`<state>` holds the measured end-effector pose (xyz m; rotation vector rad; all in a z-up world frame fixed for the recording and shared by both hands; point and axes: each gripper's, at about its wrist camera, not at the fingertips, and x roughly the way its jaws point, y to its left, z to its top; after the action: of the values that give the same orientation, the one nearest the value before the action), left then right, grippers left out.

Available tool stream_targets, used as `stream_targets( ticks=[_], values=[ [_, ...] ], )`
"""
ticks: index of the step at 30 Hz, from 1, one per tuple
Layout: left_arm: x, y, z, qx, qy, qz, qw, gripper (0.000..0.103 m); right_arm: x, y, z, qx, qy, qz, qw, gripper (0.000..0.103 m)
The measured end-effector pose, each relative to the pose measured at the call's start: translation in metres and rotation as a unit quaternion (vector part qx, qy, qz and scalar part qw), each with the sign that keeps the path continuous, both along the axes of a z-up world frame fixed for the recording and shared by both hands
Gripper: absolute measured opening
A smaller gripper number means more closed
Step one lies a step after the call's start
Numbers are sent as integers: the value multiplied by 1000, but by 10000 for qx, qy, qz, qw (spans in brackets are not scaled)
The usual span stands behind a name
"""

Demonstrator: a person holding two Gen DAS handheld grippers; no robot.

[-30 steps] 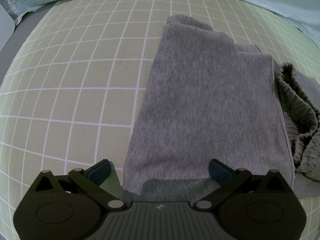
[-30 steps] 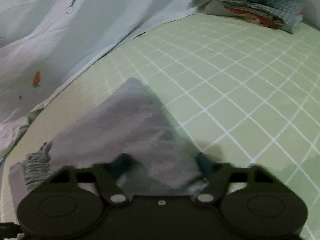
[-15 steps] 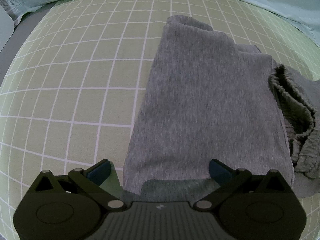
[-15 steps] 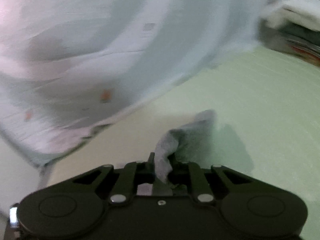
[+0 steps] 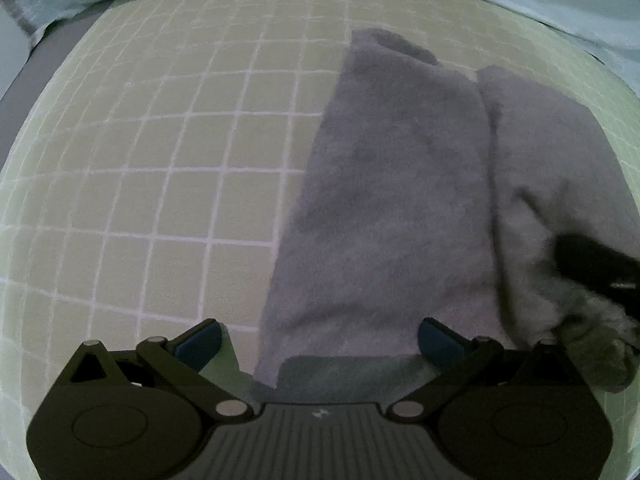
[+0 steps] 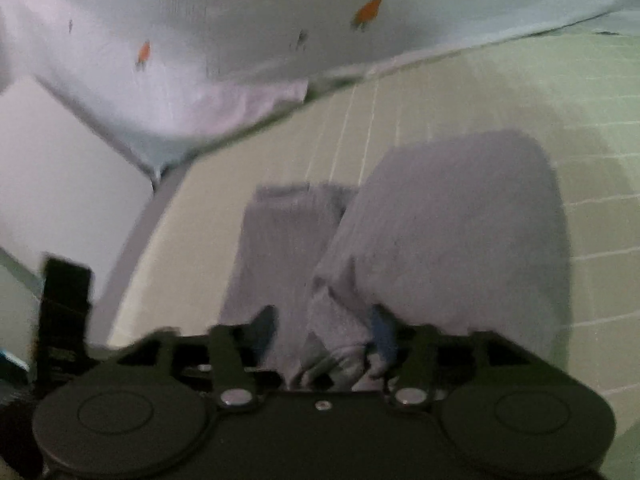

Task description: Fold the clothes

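Observation:
A grey knit garment [image 5: 392, 208] lies folded on a green checked bed sheet [image 5: 160, 184]. My left gripper [image 5: 320, 340] is open, its blue pads low over the garment's near edge, holding nothing. A second grey layer [image 5: 552, 184] is laid over the garment's right side. My right gripper [image 6: 324, 328] has its jaws partly apart with bunched grey cloth [image 6: 340, 336] between them; the image is blurred. The right gripper's dark body also shows in the left wrist view [image 5: 596, 268] at the right edge, over the folded layer.
A pale blue quilt with small orange prints [image 6: 248, 40] lies along the far edge of the bed. The bed's grey edge [image 6: 136, 240] and a white wall lie to the left. The left gripper's dark body [image 6: 64, 300] stands at the left edge.
The right gripper shut on the garment's end, lifted it and carried it over the right side; the ruffled waistband is now covered. Its jaws have parted somewhat. The left gripper stayed in place.

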<state>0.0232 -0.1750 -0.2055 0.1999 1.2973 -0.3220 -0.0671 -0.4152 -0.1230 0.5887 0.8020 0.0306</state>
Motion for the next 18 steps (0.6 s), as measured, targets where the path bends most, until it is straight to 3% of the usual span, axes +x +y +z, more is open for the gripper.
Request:
stream_targets(
  ticks=[2, 6, 9, 11, 15, 18],
  values=[
    [3, 6, 9, -38, -130, 114, 9998, 103, -13, -11, 8, -195, -91, -390, 9990, 96],
    [8, 7, 38, -287, -625, 127, 9976, 103, -38, -34, 24, -589, -271, -1168, 9910, 103],
    [15, -6, 55, -650, -870, -103, 9940, 103, -47, -44, 15, -1096, 94, -1526, 9821, 103],
    [17, -21, 59, -930, -840, -333, 9916, 103, -50, -48, 7, -1226, 329, -1638, 9783, 103],
    [15, -32, 53, -1308, -547, -593, 9881, 101, -53, -55, -1, -1037, 422, -1841, 9765, 103],
    [19, -51, 40, -1491, -238, -689, 9861, 81, -54, -59, -1, -1059, 400, -1917, 9749, 103]
  ],
)
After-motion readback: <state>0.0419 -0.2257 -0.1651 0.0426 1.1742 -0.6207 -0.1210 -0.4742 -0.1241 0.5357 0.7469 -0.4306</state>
